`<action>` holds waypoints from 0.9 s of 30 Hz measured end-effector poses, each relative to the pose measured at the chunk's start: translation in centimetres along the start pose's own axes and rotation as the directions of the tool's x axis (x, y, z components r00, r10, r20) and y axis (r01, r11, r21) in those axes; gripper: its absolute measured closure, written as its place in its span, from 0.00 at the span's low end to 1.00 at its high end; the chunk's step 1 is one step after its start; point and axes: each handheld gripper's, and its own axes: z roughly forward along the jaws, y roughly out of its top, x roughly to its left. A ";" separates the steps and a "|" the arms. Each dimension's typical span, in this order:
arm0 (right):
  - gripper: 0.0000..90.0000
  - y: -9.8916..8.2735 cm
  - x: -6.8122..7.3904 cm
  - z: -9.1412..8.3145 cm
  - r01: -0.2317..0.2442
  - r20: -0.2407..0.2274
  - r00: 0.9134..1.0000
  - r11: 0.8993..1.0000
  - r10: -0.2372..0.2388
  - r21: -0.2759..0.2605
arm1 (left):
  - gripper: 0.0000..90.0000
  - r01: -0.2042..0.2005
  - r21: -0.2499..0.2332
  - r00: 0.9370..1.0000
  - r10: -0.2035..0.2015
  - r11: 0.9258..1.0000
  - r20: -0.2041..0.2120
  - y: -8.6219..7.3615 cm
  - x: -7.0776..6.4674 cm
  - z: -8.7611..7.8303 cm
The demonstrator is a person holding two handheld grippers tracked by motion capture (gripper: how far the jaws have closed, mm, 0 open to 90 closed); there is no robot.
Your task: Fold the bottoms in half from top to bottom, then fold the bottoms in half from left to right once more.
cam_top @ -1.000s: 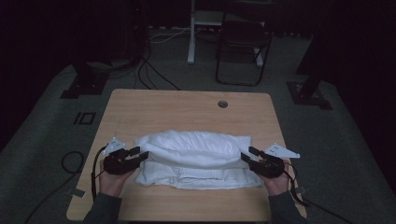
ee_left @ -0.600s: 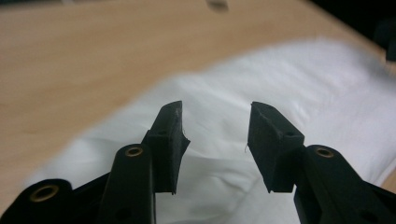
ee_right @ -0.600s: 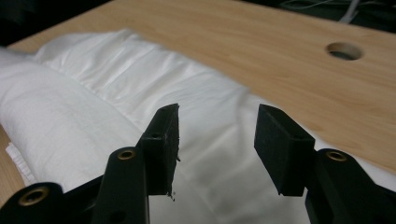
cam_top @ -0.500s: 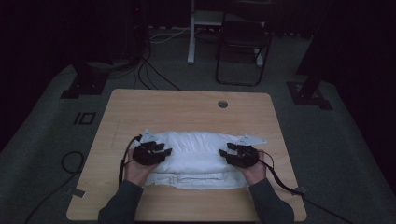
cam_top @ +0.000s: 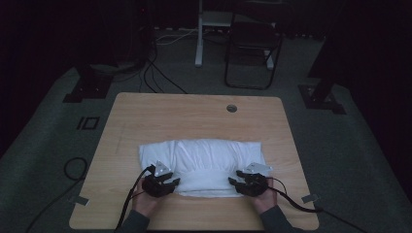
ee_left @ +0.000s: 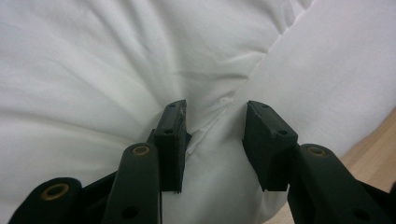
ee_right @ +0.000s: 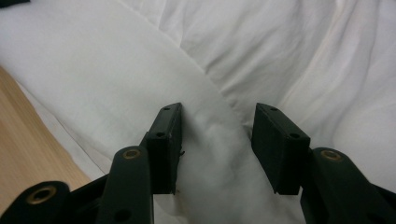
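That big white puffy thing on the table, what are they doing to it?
A person is working on a white pillow in its case on a wooden table, using a gripper in each hand. The left gripper and right gripper both press into the near edge. Their jaws have just been closing, with white fabric bunched between them, though not yet clearly pinched.

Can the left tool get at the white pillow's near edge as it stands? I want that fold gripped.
Probably yes. The left tool is already down on the white pillow at its near edge, jaws apart with a ridge of fabric between them, and they have just been closing. Nothing blocks the way.
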 end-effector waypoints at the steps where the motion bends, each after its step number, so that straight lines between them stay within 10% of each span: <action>1: 0.58 0.0 0.0 0.2 -0.004 0.000 1.000 1.000 0.004 0.001 | 0.66 -0.004 -0.003 1.000 0.004 1.000 -0.010 0.0 -0.1 0.2; 13: 0.58 0.3 -0.4 0.8 -0.010 -0.012 1.000 1.000 0.010 -0.004 | 0.67 -0.006 -0.034 1.000 0.005 0.999 -0.029 -0.1 0.6 1.0; 19: 0.58 0.5 -0.7 1.2 -0.029 -0.031 0.999 1.000 0.028 -0.007 | 0.62 0.073 -0.046 0.997 -0.072 0.996 0.009 0.5 1.9 0.5; 27: 0.58 0.7 -1.0 1.4 -0.041 -0.035 0.999 0.999 0.041 -0.001 | 0.36 0.199 -0.184 0.972 -0.217 0.963 -0.084 0.8 4.6 -3.1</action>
